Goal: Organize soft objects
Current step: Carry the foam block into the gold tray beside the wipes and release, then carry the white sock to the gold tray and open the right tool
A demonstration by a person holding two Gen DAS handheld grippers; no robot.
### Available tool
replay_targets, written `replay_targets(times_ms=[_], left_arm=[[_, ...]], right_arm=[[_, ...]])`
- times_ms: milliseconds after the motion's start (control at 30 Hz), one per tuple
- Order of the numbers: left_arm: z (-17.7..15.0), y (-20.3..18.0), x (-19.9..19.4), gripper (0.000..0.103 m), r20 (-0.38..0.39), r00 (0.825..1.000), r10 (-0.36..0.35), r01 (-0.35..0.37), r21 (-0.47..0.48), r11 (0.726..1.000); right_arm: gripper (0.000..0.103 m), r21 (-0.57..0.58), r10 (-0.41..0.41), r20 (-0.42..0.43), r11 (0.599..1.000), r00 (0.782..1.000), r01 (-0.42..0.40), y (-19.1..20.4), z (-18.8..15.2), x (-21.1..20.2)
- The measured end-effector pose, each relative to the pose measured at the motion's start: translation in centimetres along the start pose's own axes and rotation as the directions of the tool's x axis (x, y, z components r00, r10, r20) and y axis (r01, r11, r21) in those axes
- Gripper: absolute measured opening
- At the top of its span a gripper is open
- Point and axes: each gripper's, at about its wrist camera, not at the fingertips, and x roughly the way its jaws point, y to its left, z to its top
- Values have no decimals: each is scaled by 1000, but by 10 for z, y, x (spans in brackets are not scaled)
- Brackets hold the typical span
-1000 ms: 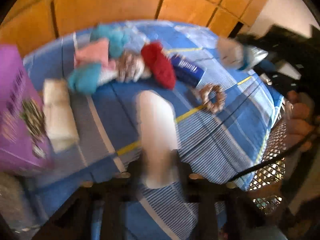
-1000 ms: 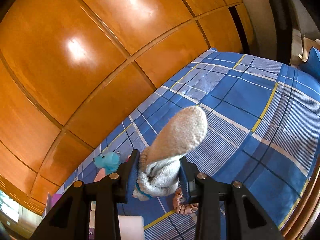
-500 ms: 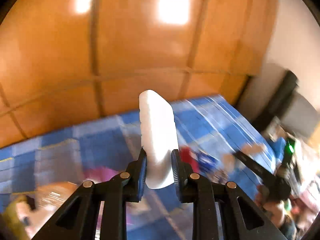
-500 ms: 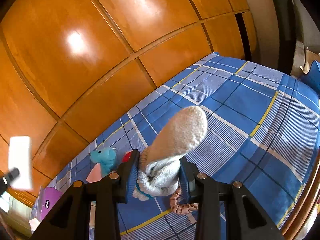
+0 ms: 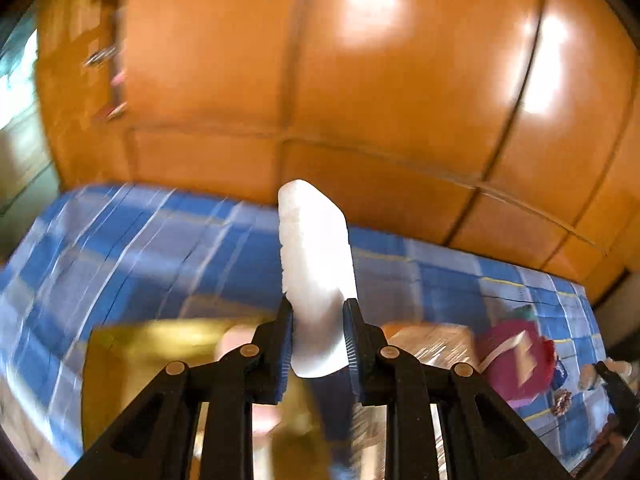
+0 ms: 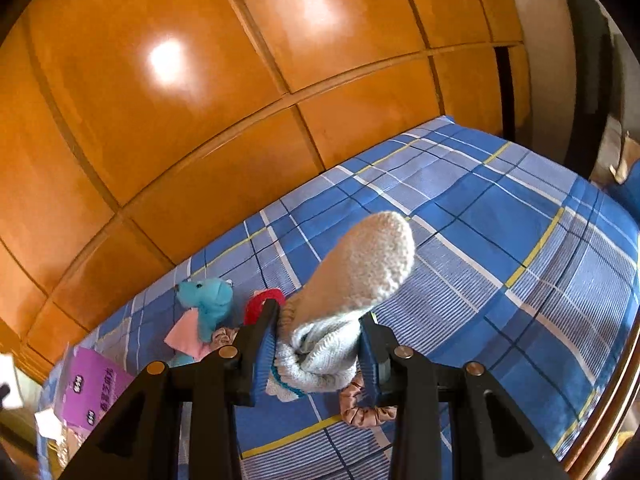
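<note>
In the left wrist view my left gripper (image 5: 319, 332) is shut on a white oblong sponge-like block (image 5: 314, 264) that stands up between the pads, above the blue checked bedspread (image 5: 160, 248). In the right wrist view my right gripper (image 6: 320, 340) is shut on a grey knitted sock (image 6: 360, 272) with a teal-trimmed cuff, held over the bedspread (image 6: 500, 240). Behind the right fingers lie a turquoise plush toy (image 6: 210, 296), a red soft item (image 6: 264, 300) and a pink scrunchie (image 6: 366, 412).
A blurred yellow-brown box (image 5: 160, 360) and a magenta round thing (image 5: 516, 360) sit below the left gripper. A purple box (image 6: 94, 380) lies at the bed's left end. Orange wooden wardrobe panels (image 6: 200, 100) back the bed.
The left gripper has swung up and leftwards with the white block, from over the toy pile to over the boxes. The right gripper has rolled slightly, still gripping the sock.
</note>
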Motion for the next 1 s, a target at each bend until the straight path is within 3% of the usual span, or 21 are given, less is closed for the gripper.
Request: replay_targets(times_ms=[67,200,333,500,733,900,1000], left_arm=[[-30,32,-9,24,-8,1000,26,-26,-41,999],[-88,65,-19,24,-60,998,11,-17,-100,995],[-141,68,-14,25,-129,989,-72,53,-142,988],[-170,48,-8,29,-183,954,-236,208,-159,965],[-185,53,-11,63,-164,978,-130,110,-125,986],[-186,65,-28,72,-110,991,-76,65,-101,993],[-186,67,-33,72,-97,994,-55,48,-71,996]], right_arm=[[36,-29,-7,-11,1000,1000,7,5,-1,3],[36,-108,-43,-42,993,998,39,17,-6,9],[36,-195,-90,-79,978,993,73,31,-13,17],[36,-272,-155,-116,955,981,118,41,-21,28],[36,-303,-229,-156,937,961,174,44,-22,41],[36,-265,-239,-233,948,943,175,38,-19,54],[36,-246,-220,-246,956,944,158,47,-8,57]])
